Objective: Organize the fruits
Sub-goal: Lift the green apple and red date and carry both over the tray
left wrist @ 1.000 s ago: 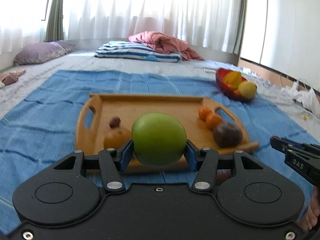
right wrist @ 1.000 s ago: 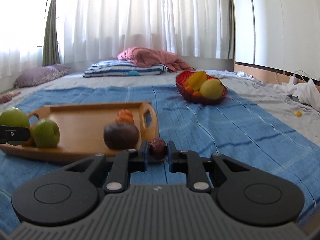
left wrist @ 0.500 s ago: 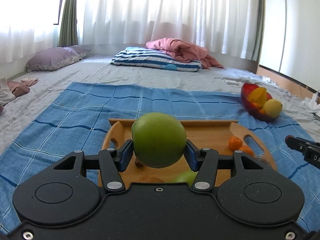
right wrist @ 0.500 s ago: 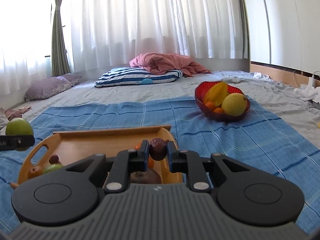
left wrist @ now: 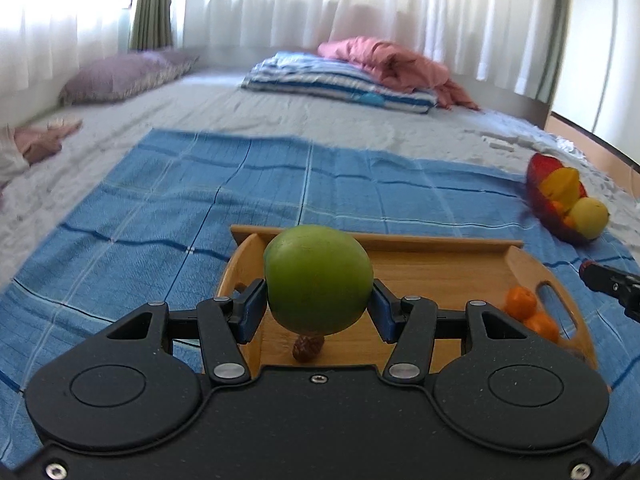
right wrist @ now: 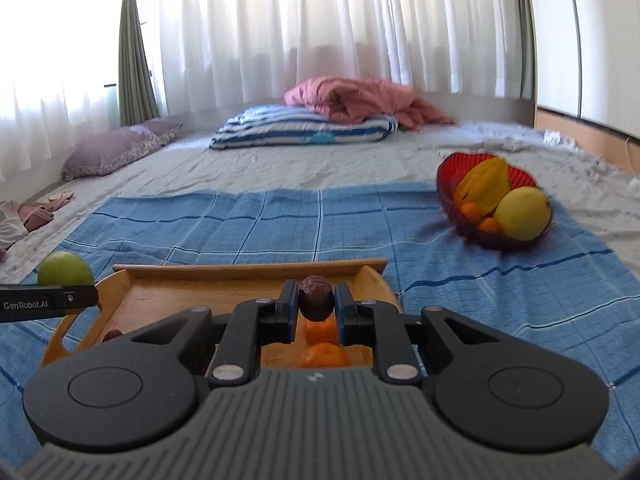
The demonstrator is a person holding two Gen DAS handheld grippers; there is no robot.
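My left gripper [left wrist: 318, 300] is shut on a green apple [left wrist: 318, 276], held above the near left part of the wooden tray [left wrist: 420, 268]. Under the apple a small brown date [left wrist: 307, 348] lies on the tray, and two oranges [left wrist: 528, 312] sit by its right handle. My right gripper [right wrist: 316, 306] is shut on a dark brown date [right wrist: 316, 302] over the tray [right wrist: 208, 288], with two oranges [right wrist: 322, 344] just below it. The left gripper's finger and its green apple [right wrist: 64, 269] show at the left edge of the right wrist view.
A red bowl [right wrist: 452, 172] holding yellow and orange fruit stands on the blue checked cloth [right wrist: 280, 220] to the right of the tray. Folded striped bedding [right wrist: 300, 130], a pink blanket and a purple pillow [right wrist: 112, 152] lie far back by the curtains.
Both grippers have risen and moved forward over the tray with their fruit still held. The tray now sits lower in both views, and the second green apple and large dark fruit have dropped out of sight.
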